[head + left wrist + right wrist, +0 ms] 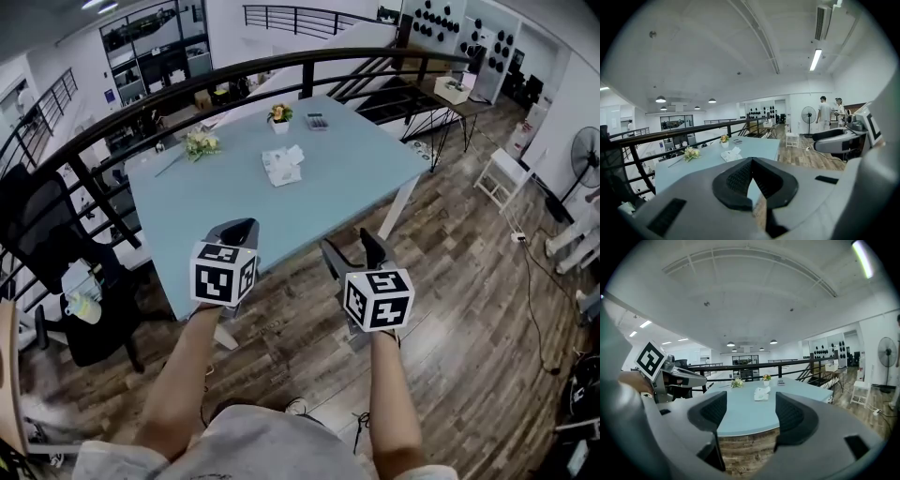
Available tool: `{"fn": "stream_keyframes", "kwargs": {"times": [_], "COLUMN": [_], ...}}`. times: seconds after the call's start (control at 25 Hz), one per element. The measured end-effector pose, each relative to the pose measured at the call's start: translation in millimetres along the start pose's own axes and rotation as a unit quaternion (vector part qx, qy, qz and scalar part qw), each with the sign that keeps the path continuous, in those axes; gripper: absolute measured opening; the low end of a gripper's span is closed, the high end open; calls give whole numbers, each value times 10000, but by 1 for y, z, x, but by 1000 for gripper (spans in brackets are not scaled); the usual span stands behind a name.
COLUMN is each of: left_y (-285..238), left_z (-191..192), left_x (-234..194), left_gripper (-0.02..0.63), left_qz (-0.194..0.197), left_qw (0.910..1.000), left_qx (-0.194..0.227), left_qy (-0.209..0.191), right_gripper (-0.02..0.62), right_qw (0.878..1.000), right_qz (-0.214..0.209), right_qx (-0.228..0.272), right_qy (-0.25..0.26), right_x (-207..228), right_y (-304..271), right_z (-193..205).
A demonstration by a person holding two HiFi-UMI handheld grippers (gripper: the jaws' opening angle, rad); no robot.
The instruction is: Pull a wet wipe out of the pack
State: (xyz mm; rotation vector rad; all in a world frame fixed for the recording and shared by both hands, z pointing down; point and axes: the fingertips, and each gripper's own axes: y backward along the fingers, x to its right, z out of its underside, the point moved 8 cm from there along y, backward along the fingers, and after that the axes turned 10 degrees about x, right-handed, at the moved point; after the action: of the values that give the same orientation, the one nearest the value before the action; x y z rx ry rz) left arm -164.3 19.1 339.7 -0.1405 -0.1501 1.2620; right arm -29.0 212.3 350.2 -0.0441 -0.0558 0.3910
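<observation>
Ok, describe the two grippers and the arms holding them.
Both the left gripper and right gripper have pale grey bodies, black ribbed pads lining the jaws, and a white cube with black square markers. The forearms are bare; a light grey short-sleeved top is worn.

1. Pale blue rectangular table [366, 178]: top was smooth and matt.
2. Brown plank floor [469, 309]: wood with visible grain and a slight sheen.
3. Black curved railing [187, 89]: smooth, looked like painted metal.
4. Grey left gripper [750, 160] and right gripper [750, 401]: matt plastic shells, black ribbed pads [790, 416].
</observation>
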Motion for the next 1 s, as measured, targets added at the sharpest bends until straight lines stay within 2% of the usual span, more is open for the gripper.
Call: {"fn": "stream_keyframes", "kwargs": {"times": [0.48, 1.0], "left_y": [-15, -77], "left_z": [5, 7], "left_x": [1, -41], "left_gripper": [-9, -9], "left_qz": [-247, -588], "left_qw": [9997, 9983], "left_qx": [-32, 0], "left_qy": [-57, 66], "right_gripper": [305, 305], "right_qw": [9999, 9985], "right_qz": [-131, -424], "right_qx": [8, -58], "right_qy": [79, 343], "right_x": [18, 42], "right_y": [-17, -97], "right_z": [7, 8]}}
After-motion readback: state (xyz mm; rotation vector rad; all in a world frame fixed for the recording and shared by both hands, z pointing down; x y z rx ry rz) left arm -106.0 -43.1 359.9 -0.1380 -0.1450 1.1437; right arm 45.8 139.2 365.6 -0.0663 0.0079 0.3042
